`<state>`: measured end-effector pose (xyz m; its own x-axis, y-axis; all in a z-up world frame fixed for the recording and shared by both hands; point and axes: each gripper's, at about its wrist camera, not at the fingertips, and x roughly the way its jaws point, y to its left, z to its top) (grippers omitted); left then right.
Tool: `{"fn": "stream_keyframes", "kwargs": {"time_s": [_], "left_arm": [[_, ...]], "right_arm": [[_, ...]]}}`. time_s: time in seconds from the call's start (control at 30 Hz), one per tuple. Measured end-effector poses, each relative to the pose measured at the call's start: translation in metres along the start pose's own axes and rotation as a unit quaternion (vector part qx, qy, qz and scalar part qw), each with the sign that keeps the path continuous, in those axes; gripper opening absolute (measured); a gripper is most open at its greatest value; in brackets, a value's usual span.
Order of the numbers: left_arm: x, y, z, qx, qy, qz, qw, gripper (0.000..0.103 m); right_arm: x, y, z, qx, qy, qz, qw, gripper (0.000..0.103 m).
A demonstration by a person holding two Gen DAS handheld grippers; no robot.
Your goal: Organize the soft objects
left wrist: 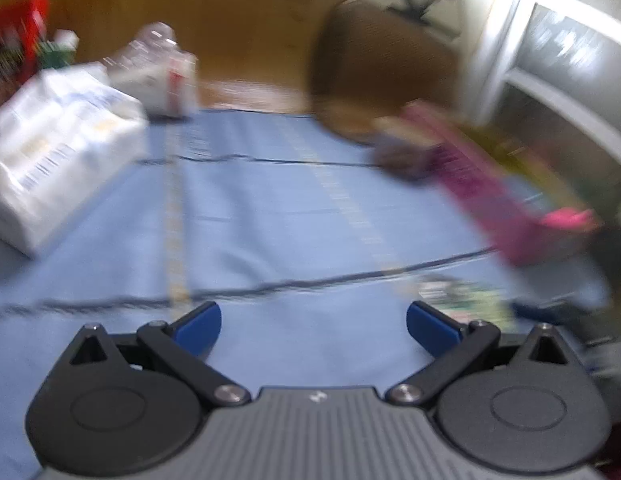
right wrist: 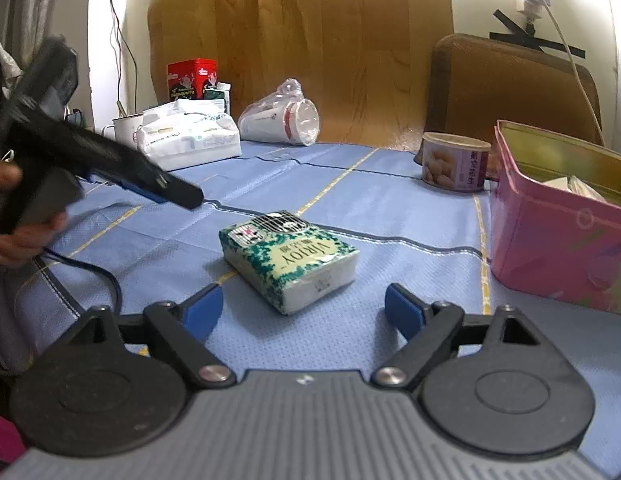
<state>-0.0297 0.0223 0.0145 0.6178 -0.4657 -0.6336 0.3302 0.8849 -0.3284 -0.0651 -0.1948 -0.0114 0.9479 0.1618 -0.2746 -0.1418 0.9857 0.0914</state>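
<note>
- The right tongs (right wrist: 304, 312) sit nearest the right wrist camera, spread wide with nothing between them, low over the blue cloth (right wrist: 390, 220) on the table.
- Just ahead of them lies the tissue pack (right wrist: 289, 262), green-and-white, flat on the cloth and skewed to the tongs' line, with one corner toward the camera.
- The pink box (right wrist: 558, 248) stands open to the right, near the pack but apart from it; something white already lies inside.
- The left tongs (left wrist: 313, 326) are also spread and empty. That view is smeared with motion blur, so little else there is sure; from the right wrist view they hang above the cloth at far left.
- A bigger white tissue pack (right wrist: 190, 140) lies at the back left, beside a bagged stack of cups (right wrist: 280, 118); a tin (right wrist: 456, 162) stands behind the pink box.
- Likely step: pick up the near pack with the right tongs and drop it in the pink box.
- To do it well: turn the wrist so the fingers meet the pack's two long sides squarely, go low so the pads catch its middle, and squeeze gently, since a soft pack will give and may slip.
- Lift it clear of the box wall before letting go.
</note>
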Motion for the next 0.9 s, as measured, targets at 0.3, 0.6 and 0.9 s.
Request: {"fn": "stream_keyframes", "kwargs": {"time_s": [0.3,0.6,0.9], "left_arm": [[0.036,-0.047,0.004,0.017,0.058,-0.106,0.9925,0.067],[0.036,-0.099,0.025,0.068,0.047,-0.115,0.99,0.057],[0.065,-0.215,0.064,0.175,0.03,-0.159,0.9713,0.057]], "right_arm": [[0.001,-0.002,0.001,0.001,-0.003,0.0,1.0,0.054],[-0.026,-0.012,0.011,0.004,-0.05,-0.017,0.999,0.036],[-0.082,-0.073,0.019,0.034,-0.12,-0.131,0.984,0.036]]}}
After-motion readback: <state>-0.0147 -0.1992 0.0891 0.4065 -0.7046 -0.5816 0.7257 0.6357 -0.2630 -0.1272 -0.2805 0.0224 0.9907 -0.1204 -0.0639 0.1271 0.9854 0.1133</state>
